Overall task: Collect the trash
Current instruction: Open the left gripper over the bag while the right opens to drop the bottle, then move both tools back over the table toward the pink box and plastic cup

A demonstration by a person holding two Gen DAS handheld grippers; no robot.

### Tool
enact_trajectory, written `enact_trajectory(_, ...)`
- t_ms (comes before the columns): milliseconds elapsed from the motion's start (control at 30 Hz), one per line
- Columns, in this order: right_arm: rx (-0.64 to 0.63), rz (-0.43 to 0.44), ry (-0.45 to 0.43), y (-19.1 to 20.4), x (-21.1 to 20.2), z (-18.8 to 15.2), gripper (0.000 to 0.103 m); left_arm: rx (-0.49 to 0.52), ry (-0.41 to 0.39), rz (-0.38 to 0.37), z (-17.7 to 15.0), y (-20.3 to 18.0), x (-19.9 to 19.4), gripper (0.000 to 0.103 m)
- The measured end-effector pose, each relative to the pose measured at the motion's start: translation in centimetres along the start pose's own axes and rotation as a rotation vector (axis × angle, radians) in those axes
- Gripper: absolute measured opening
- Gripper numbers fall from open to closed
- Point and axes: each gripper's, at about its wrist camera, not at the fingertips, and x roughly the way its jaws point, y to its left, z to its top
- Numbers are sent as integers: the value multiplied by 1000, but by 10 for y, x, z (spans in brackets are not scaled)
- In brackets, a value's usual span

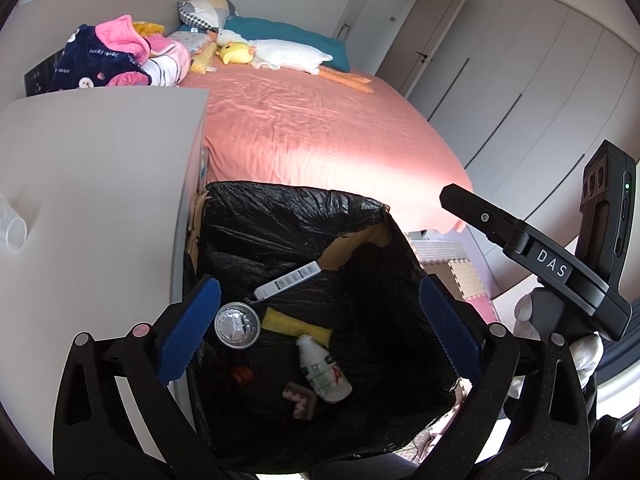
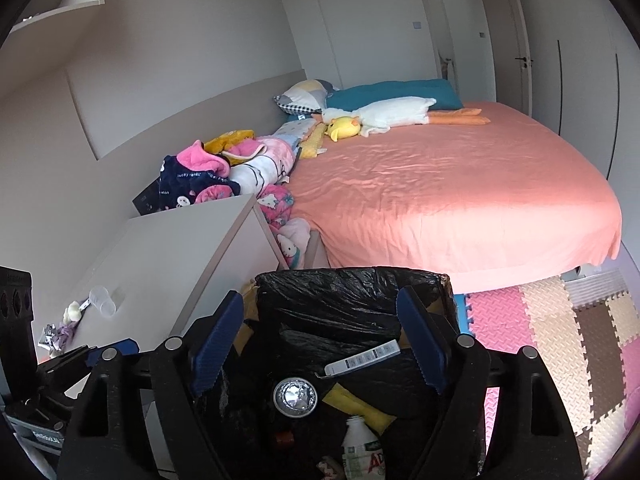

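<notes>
A cardboard box lined with a black trash bag (image 1: pixel 280 220) stands below both grippers, between a white nightstand and the bed; it also shows in the right wrist view (image 2: pixel 340 300). Inside lie a silver can (image 1: pixel 237 325), a white drink bottle (image 1: pixel 324 370), a white strip package (image 1: pixel 288 280), a yellow wrapper (image 1: pixel 296 325) and a pink scrap (image 1: pixel 300 398). My left gripper (image 1: pixel 316 328) is open and empty over the bag. My right gripper (image 2: pixel 320 344) is open and empty over it too. On the nightstand (image 2: pixel 168 264) lie a clear plastic cup (image 2: pixel 102 300) and small wrappers (image 2: pixel 60 332).
The bed with an orange sheet (image 2: pixel 460 184) fills the far side, with plush toys and pillows at its head. Folded pink clothes (image 2: pixel 224 172) sit beside the nightstand. Foam floor mats (image 2: pixel 560 340) lie to the right. Wardrobe doors (image 1: pixel 520 92) line the right wall.
</notes>
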Motion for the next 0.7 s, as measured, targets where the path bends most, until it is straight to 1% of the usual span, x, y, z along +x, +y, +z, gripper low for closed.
enact_trajectory(133,-8,18,15,8,3,-2,79,-18,-10,8,-3,6,-5,96)
enact_trajectory(300,-31,51,27,27,7,-5,80,-50,-26,42,-7,20,-14,96)
enact_trajectory(567,-96,123,51,76,17,-11,80,-120,-67,119,-19,55,-42,96)
enact_trajectory(700,-126,156,67,97,22,-17,80,-135,-84,165,-26,70,-56,96)
